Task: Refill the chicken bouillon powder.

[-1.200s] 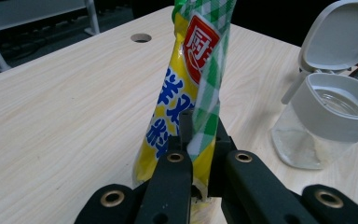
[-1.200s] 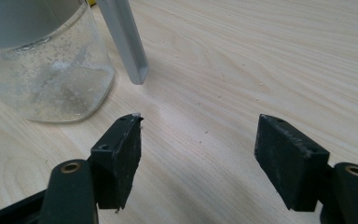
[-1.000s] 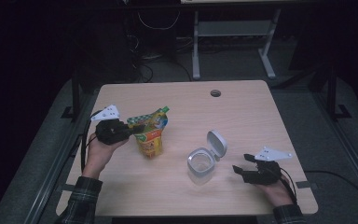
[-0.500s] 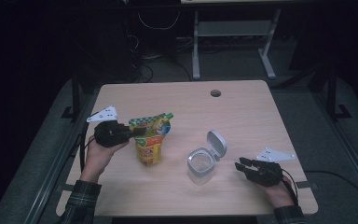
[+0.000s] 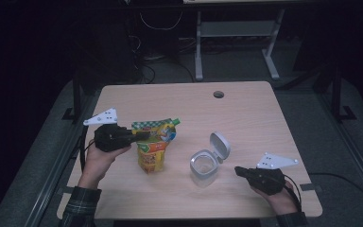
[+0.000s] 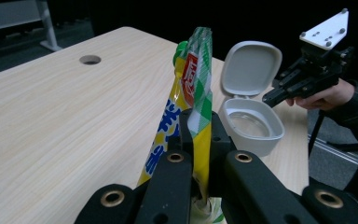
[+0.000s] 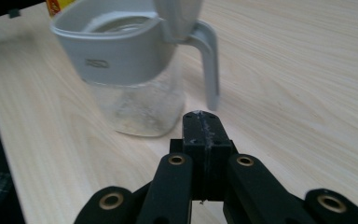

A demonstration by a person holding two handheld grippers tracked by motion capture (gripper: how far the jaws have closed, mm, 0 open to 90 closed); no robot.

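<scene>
Pouch (image 5: 153,146) lifted twd jar (image 5: 204,166).

Light wooden table (image 5: 246,109) with a round cable hole (image 5: 219,94), metal desk frame (image 5: 236,33) behind, dark floor

Yellow-green pouch (image 5: 153,146), grey-lidded clear jar (image 5: 204,166)

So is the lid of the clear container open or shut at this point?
Open. The container stands on the table with its grey lid hinged back and upright, leaving the mouth uncovered.
</scene>
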